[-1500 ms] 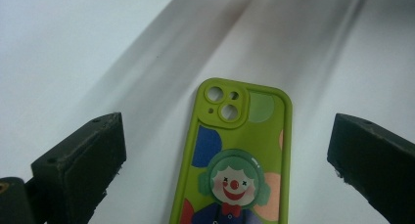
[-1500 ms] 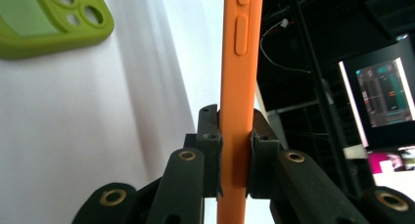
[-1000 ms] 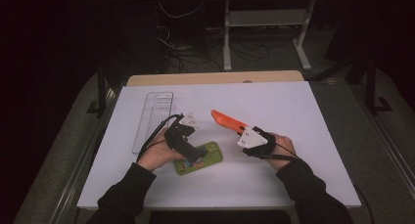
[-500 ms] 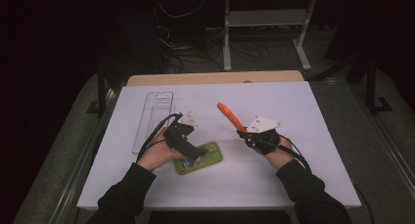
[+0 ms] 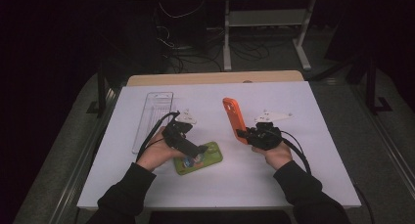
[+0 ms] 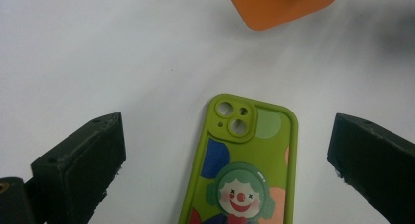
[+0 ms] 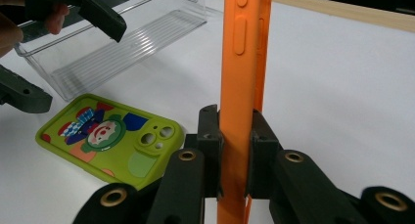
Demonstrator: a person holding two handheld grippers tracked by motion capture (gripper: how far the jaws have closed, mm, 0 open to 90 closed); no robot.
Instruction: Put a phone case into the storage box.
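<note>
Two phone cases share the white, matte table [image 5: 323, 175], whose far edge shows a strip of bare wood. Near the table's left edge lies a clear, ribbed plastic tray [image 5: 152, 117], long and narrow, running toward the far edge. An orange phone case [image 5: 234, 119], smooth and rubbery with rounded corners and moulded side buttons, is held off the table on its thin edge, its long axis pointing toward the far edge; the right claw [image 5: 243, 134] clamps its near end. A green phone case [image 5: 208, 160] with a clown print and raised camera ring lies flat near the table's near edge. Above it the left claw [image 6: 225, 165] stands wide, pads apart from it.
</note>
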